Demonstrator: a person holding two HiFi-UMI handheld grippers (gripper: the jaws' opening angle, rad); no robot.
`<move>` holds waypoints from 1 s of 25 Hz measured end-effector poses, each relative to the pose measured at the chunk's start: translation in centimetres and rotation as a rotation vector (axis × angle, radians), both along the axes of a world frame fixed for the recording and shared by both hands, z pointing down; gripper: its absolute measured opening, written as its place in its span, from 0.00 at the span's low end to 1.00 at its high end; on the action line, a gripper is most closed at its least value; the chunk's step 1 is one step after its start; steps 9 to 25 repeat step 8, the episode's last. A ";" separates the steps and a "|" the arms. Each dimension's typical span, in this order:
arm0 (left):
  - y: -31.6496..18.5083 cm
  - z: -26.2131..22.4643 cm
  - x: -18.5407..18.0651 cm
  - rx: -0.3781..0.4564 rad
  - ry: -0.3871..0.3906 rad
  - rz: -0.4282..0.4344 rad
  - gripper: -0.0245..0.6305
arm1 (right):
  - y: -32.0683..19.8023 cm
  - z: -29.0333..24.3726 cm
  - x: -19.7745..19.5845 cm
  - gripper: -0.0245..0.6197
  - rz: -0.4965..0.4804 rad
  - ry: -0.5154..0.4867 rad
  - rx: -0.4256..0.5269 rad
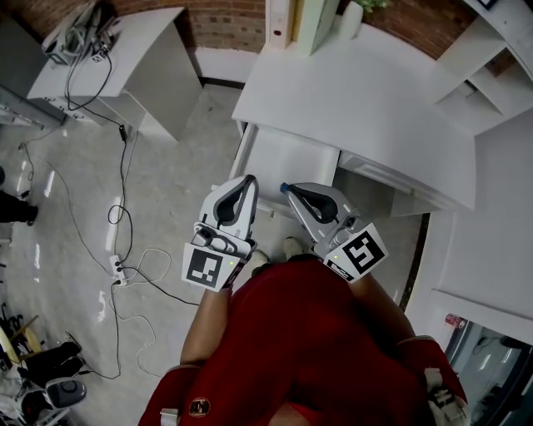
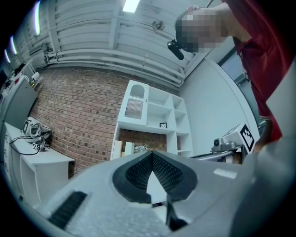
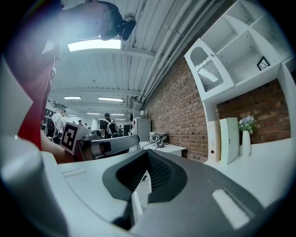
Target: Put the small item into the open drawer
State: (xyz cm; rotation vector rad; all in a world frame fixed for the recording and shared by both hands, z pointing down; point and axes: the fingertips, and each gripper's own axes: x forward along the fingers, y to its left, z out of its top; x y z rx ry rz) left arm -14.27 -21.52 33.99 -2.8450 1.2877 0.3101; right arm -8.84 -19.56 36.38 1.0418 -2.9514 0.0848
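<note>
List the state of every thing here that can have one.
Left gripper: shut, nothing seen between the jaws.
Right gripper: shut, nothing seen between the jaws.
Drawer: open.
Vase: upright.

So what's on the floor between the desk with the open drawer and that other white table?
Only bare grey floor; the head view shows it. The black cable lies further left.

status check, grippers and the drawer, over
Jaws shut on left gripper and right gripper, nothing between. Both at the front of the open drawer. No small item made out.
</note>
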 end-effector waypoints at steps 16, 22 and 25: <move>-0.3 0.3 -0.9 -0.005 0.005 0.013 0.04 | -0.2 0.4 -0.4 0.05 0.024 0.012 -0.006; -0.3 0.3 -0.9 -0.005 0.005 0.013 0.04 | -0.2 0.4 -0.4 0.05 0.024 0.012 -0.006; -0.3 0.3 -0.9 -0.005 0.005 0.013 0.04 | -0.2 0.4 -0.4 0.05 0.024 0.012 -0.006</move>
